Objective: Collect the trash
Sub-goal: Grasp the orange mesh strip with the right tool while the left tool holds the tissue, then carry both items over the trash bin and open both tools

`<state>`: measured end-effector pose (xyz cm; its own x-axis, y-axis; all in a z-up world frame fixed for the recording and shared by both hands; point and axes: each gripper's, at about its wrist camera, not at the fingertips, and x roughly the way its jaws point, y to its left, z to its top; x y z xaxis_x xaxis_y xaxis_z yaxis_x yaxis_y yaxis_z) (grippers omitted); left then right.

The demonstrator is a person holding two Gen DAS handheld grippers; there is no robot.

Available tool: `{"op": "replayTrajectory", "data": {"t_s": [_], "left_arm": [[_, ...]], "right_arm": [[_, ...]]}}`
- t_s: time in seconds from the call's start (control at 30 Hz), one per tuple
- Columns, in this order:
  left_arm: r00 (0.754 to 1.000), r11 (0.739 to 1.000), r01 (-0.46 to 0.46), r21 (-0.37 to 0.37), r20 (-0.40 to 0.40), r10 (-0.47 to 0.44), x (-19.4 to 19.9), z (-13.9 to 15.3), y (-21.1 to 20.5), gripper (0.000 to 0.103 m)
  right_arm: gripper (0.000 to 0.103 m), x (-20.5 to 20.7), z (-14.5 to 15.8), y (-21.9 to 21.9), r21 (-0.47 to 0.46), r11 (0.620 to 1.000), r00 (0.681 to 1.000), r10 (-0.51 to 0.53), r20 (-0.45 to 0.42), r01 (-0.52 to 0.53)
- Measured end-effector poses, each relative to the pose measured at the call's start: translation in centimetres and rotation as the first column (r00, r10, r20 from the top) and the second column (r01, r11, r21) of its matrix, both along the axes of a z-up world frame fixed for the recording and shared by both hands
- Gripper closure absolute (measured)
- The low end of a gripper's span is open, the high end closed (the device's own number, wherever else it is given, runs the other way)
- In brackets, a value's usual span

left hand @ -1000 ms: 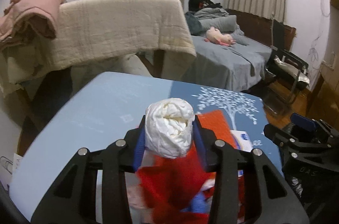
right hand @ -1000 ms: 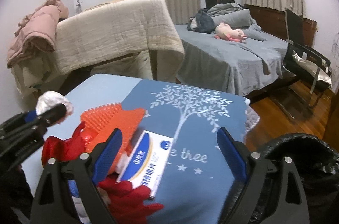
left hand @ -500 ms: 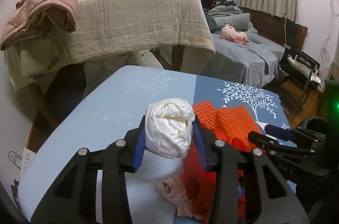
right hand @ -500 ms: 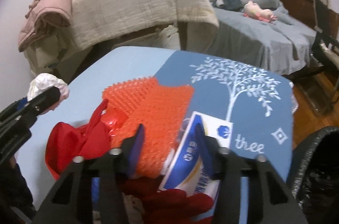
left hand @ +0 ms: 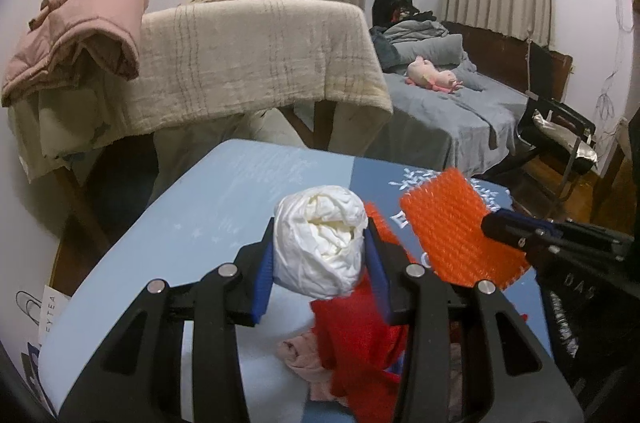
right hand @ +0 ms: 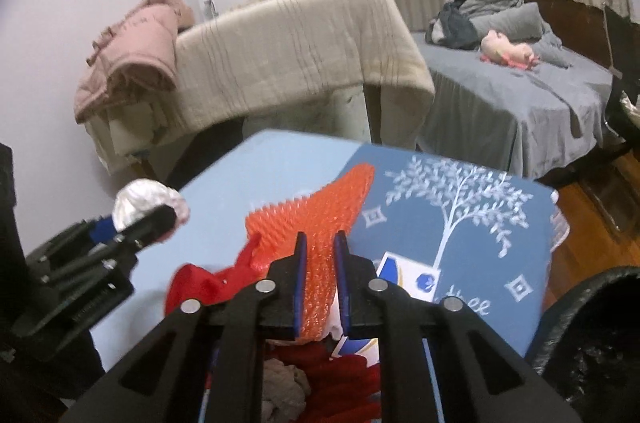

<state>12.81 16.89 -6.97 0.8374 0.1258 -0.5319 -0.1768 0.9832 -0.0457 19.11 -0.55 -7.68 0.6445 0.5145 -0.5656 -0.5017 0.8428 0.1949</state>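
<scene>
Left gripper (left hand: 320, 255): pads clamped on both sides of a crumpled white paper ball (left hand: 320, 243), held above the blue table (left hand: 224, 207). Right gripper (right hand: 320, 255): fingers nearly together, pinching orange bubble wrap (right hand: 316, 219), lifted over red trash (right hand: 200, 283)

Box (right hand: 408, 277) on table (right hand: 256, 175), bed (right hand: 520, 103) behind

Your left gripper (left hand: 320, 255) clamps a white paper wad (left hand: 320, 245).
Beside it, the right gripper (left hand: 504, 229) pinches an orange bubble-wrap sheet (left hand: 452, 227) above the blue table (left hand: 208, 223).
</scene>
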Motion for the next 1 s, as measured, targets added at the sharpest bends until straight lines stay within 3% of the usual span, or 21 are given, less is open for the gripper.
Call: {"op": "replayTrajectory", "data": {"t_s": [0.27, 0.57, 0.73, 1.0], "left_arm": [[0.997, 0.997, 0.076, -0.002, 0.026, -0.076, -0.5, 1.7, -3.9, 0.063], [0.978, 0.978, 0.208, -0.019, 0.037, -0.207, -0.6, 1.9, -10.2, 0.063], [0.948, 0.948, 0.316, -0.029, 0.034, -0.315, -0.4, 1.6, -15.0, 0.063], [0.880, 0.879, 0.474, -0.049, 0.020, -0.474, -0.2, 0.2, -22.7, 0.063]], "right_arm": [[0.091, -2.0, 3.2, -3.8, 0.029, 0.999, 0.998, -0.028, 0.063, 0.026], [0.091, -4.8, 4.7, -10.8, 0.026, 0.990, 0.985, -0.141, 0.096, 0.139], [0.091, -6.1, 4.5, -15.5, 0.001, 0.972, 0.968, -0.233, 0.098, 0.234], [0.091, -7.9, 2.3, -22.8, -0.041, 0.922, 0.923, -0.382, 0.050, 0.384]]}}
